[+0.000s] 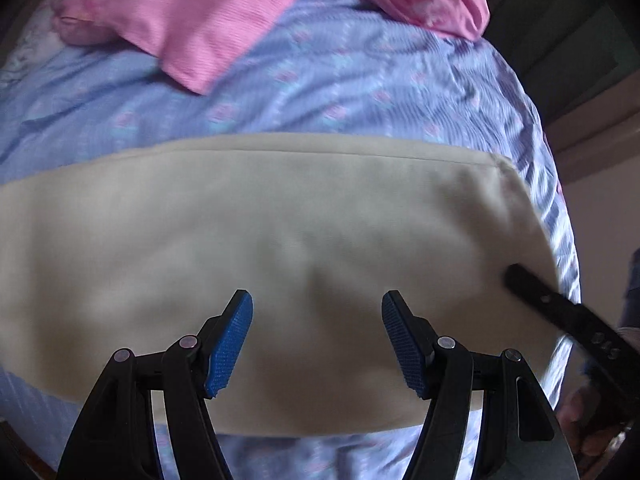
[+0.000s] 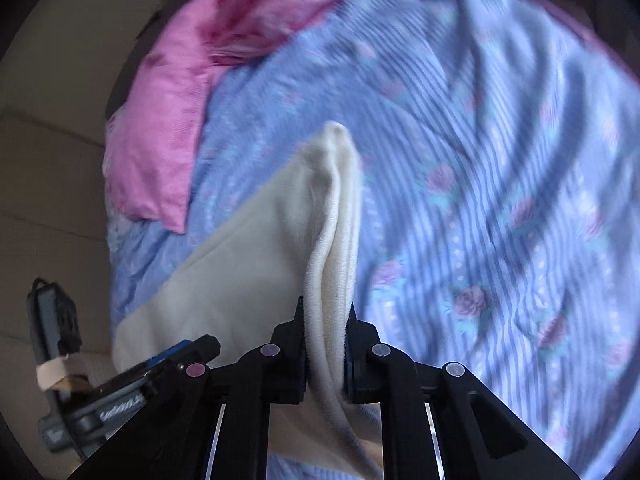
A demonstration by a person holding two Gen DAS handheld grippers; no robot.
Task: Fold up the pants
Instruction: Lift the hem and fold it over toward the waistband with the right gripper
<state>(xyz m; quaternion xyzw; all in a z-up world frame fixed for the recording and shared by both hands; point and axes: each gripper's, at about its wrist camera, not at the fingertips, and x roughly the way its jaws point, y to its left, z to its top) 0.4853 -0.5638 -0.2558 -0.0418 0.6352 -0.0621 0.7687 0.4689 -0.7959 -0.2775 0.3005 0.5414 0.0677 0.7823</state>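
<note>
In the left wrist view, the cream pants point(image 1: 280, 216) are seen laid flat as a wide band across the blue striped bedsheet point(image 1: 320, 92), running from 9 o'clock to 3 o'clock. The left gripper point(image 1: 317, 344) is held above the cloth at 6 o'clock, its jaws standing well apart with nothing between the blue pads point(image 1: 232, 344) — no cloth is pinched. A pink cloth point(image 1: 208, 12) is spread at 12 o'clock, well apart from the pants. At 4 o'clock a dark finger of the right gripper point(image 1: 560, 312) is seen at the end of the pants.

In the right wrist view, the right gripper point(image 2: 326, 344) is closed tight on a bunched edge of the pants point(image 2: 332, 240) — the ribbed folds are squeezed between the jaws at 6 o'clock and rise toward the centre, while the rest of the cloth trails off toward 8 o'clock. The left gripper point(image 2: 160, 368) is visible at 8 o'clock beside the cloth.

The step in hand is judged to be the taking up of one end for a fold. Next, that end is likely to be carried over along the length, and the other part may need to be pinned or gripped by the open left jaws so the layers are kept aligned.
</note>
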